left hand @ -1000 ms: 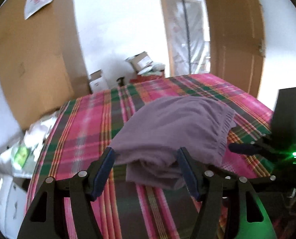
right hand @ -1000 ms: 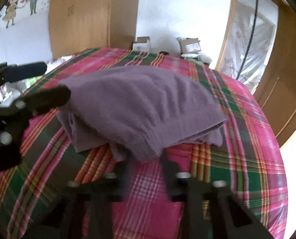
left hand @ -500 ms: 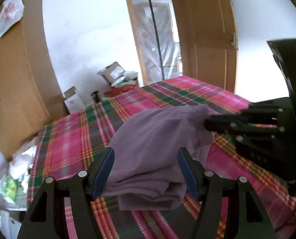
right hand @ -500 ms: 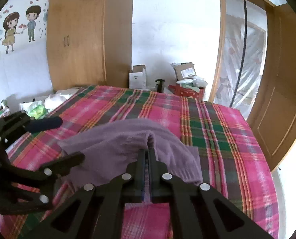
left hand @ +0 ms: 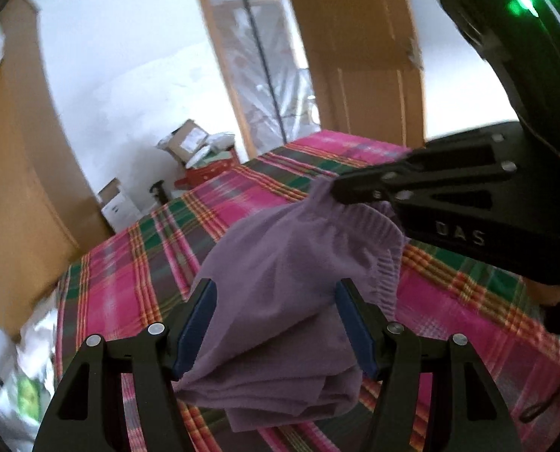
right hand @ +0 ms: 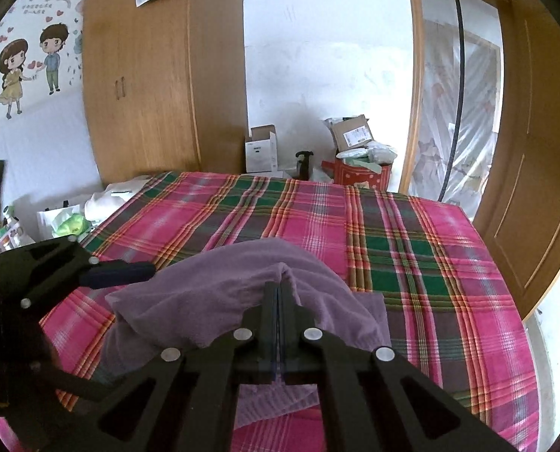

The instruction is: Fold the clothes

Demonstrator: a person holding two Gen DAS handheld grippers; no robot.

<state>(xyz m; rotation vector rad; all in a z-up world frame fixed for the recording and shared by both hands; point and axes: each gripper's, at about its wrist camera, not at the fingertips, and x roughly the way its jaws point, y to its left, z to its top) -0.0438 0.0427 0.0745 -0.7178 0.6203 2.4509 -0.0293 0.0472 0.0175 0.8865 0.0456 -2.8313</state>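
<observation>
Right gripper [left hand: 340, 188] body reads, seemingly, "DAS"; other labels illegible.

- The right gripper [right hand: 278, 293] is pinching a raised fold of the purple garment [right hand: 204, 301], its jaws pressed together.
- The left gripper [right hand: 129, 272] is standing spread apart, to its left.
- The plaid bedspread [right hand: 411, 263] is lying beneath and ahead.
</observation>
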